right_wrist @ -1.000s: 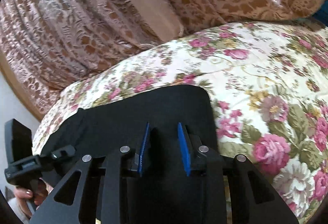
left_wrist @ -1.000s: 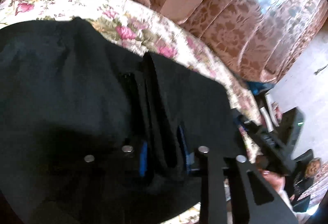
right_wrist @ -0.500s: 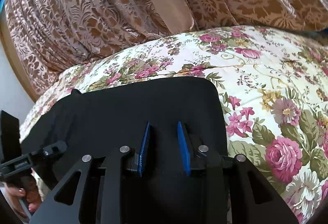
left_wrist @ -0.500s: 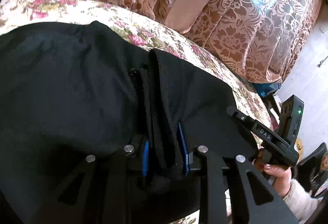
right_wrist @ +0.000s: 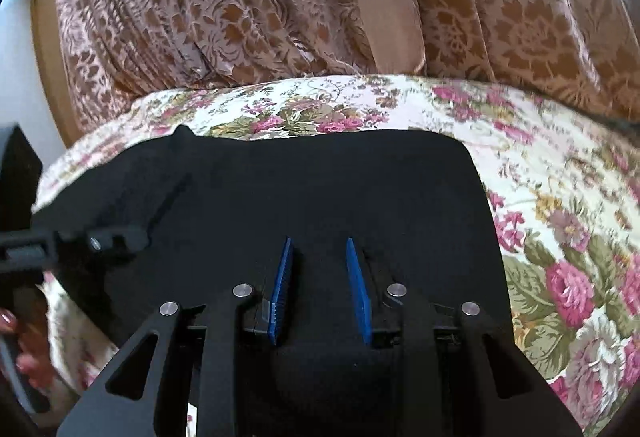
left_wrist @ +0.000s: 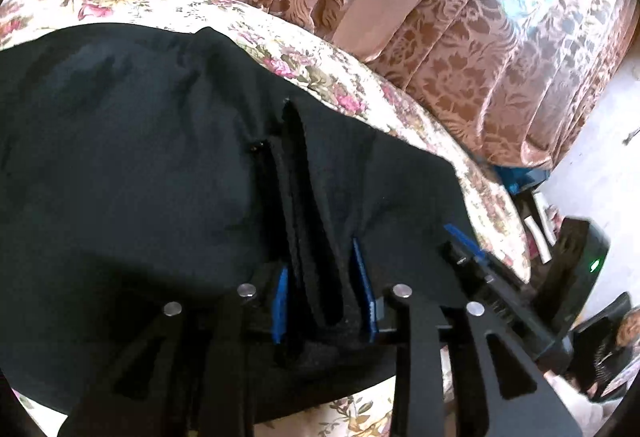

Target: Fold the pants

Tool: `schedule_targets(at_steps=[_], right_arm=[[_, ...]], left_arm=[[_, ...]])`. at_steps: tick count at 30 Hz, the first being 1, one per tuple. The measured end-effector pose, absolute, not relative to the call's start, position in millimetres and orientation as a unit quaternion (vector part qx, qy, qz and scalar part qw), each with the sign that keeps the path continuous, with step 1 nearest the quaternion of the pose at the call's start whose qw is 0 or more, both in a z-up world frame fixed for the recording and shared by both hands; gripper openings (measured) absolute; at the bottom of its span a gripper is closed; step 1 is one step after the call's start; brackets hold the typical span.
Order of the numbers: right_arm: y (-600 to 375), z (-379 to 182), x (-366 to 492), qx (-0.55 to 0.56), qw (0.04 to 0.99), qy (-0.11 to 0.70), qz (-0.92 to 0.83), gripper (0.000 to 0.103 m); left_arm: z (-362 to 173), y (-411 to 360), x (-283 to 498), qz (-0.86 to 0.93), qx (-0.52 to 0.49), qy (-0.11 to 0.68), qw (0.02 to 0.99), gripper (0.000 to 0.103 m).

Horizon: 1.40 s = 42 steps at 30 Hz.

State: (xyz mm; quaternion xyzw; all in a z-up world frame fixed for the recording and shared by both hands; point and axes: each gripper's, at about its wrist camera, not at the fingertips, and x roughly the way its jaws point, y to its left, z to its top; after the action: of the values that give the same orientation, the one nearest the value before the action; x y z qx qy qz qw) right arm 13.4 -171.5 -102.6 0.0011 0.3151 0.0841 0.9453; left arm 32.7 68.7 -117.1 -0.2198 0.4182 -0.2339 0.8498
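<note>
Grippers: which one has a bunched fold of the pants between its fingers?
The left gripper: a thick ridge of the pants stands between its blue pads. The right gripper shows only flat cloth between its.

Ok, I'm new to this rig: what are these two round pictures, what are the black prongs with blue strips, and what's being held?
Each round picture comes from a fisheye camera on a handheld gripper, looking along its fingers. The blue strips are the finger pads. In the left wrist view, the left gripper has a bunched fold of the black pants between its pads. In the right wrist view, the right gripper sits over the same pants, pads apart; whether cloth is pinched there is unclear. The pants lie on a floral bedspread, with brown patterned curtains behind.
</note>
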Motion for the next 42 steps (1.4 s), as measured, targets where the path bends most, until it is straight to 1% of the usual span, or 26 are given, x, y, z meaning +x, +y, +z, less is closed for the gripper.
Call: schedule_targets(at_steps=[1,2,3,4,5,6,10,11,12,17,21,24,27,32,35,37,38,39,40,41,42], right_arm=[[-173,-103,12,0.008,0.946,0.313,0.085,0.027],[-175,-103,12,0.015,0.946,0.312,0.086,0.027],[-177,-103,11,0.025,0.946,0.31,0.089,0.027],[-178,-103,11,0.03,0.946,0.31,0.09,0.027],[-179,-103,11,0.033,0.946,0.31,0.091,0.027],[-179,-103,11,0.033,0.946,0.31,0.091,0.027],[-182,-102,12,0.046,0.944,0.313,0.092,0.027],[-183,-102,13,0.054,0.943,0.316,0.093,0.027],[-184,-101,13,0.061,0.941,0.319,0.094,0.027],[-186,-101,15,0.073,0.939,0.323,0.097,0.027],[-188,-100,15,0.077,0.938,0.324,0.097,0.027],[-189,-100,16,0.085,0.936,0.327,0.096,0.027],[-189,-99,17,0.089,0.936,0.328,0.096,0.027],[-189,-99,17,0.087,0.936,0.328,0.095,0.027],[-189,-100,17,0.089,0.936,0.328,0.096,0.027],[-189,-100,17,0.087,0.936,0.328,0.095,0.027],[-188,-100,17,0.088,0.936,0.328,0.095,0.027],[-189,-100,17,0.087,0.936,0.327,0.095,0.027],[-189,-99,17,0.088,0.936,0.327,0.095,0.027],[-189,-99,17,0.087,0.936,0.327,0.096,0.027],[-188,-100,17,0.087,0.936,0.328,0.095,0.027]], left_arm=[[-116,71,31,-0.235,-0.224,0.415,0.85,0.038],[-114,76,29,-0.234,-0.233,0.409,0.851,0.047],[-111,81,26,-0.234,-0.241,0.403,0.851,0.057],[-107,89,23,-0.228,-0.251,0.391,0.856,0.063],[-103,95,19,-0.22,-0.254,0.381,0.862,0.072],[-98,104,15,-0.204,-0.254,0.369,0.871,0.076],[-88,147,-2,-0.14,-0.267,0.341,0.89,0.081],[-87,165,-9,-0.112,-0.277,0.335,0.894,0.085],[-87,180,-15,-0.088,-0.287,0.332,0.894,0.086],[-88,253,-48,0.018,-0.346,0.297,0.89,0.089],[-102,302,-80,0.087,-0.41,0.262,0.869,0.089],[-119,317,-87,0.105,-0.442,0.265,0.851,0.087],[-128,317,-82,0.105,-0.443,0.273,0.847,0.081],[-130,310,-67,0.108,-0.416,0.29,0.855,0.08],[-132,318,-63,0.104,-0.426,0.284,0.853,0.079],[-134,325,-61,0.108,-0.44,0.277,0.847,0.072],[-135,328,-60,0.11,-0.445,0.275,0.845,0.066],[-136,330,-58,0.112,-0.449,0.274,0.843,0.056],[-137,331,-56,0.115,-0.449,0.275,0.842,0.05],[-139,333,-53,0.116,-0.448,0.279,0.841,0.037],[-141,334,-51,0.115,-0.45,0.282,0.839,0.027]])
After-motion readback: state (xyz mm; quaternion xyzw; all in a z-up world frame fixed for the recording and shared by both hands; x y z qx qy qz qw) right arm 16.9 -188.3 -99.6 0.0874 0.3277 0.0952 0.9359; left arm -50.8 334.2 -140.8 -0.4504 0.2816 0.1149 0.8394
